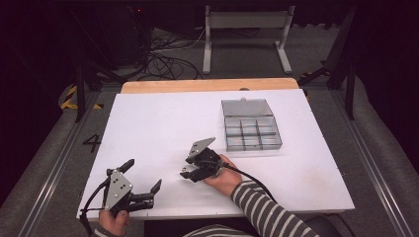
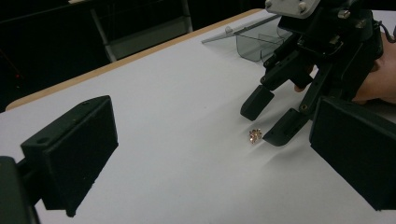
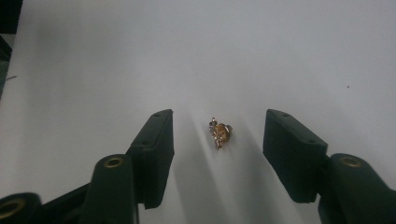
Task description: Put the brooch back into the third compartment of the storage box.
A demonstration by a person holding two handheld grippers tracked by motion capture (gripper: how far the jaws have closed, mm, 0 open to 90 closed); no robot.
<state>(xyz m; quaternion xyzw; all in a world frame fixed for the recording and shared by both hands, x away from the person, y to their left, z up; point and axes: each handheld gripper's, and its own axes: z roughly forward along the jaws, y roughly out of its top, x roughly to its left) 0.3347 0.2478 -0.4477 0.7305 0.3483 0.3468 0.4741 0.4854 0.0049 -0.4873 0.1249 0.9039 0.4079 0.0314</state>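
The right tool (image 1: 188,172) is hovering low over the tabletop (image 1: 158,123), its jaws standing partly apart with nothing pressed between the pads. In the right gripper view the trinket (image 3: 220,132), a small gold-coloured piece (too small to tell what it is), is lying on the white surface between the two black fingers (image 3: 156,149), touching neither of them. In the left gripper view the same right tool (image 2: 273,119) is tilting down from 2 o'clock, and the trinket (image 2: 255,136) is lying just beside its lower fingertip, apart from it.

The hand (image 1: 225,175) holding the right tool is reaching in from 5 o'clock, in a striped sleeve (image 1: 267,210), with a black cable trailing back over the wrist.

The left tool (image 1: 144,176) is resting near the tabletop's front edge at 7 o'clock, well apart from the right one, its jaws standing wide with nothing between them; a grey plate (image 1: 118,186) is sitting on top of it.

At about 2 o'clock from the right tool, a clear box (image 1: 249,131) with small compartments is sitting open, its lid lying back toward 12 o'clock. A wooden strip (image 1: 207,85) is showing along the tabletop's far edge.
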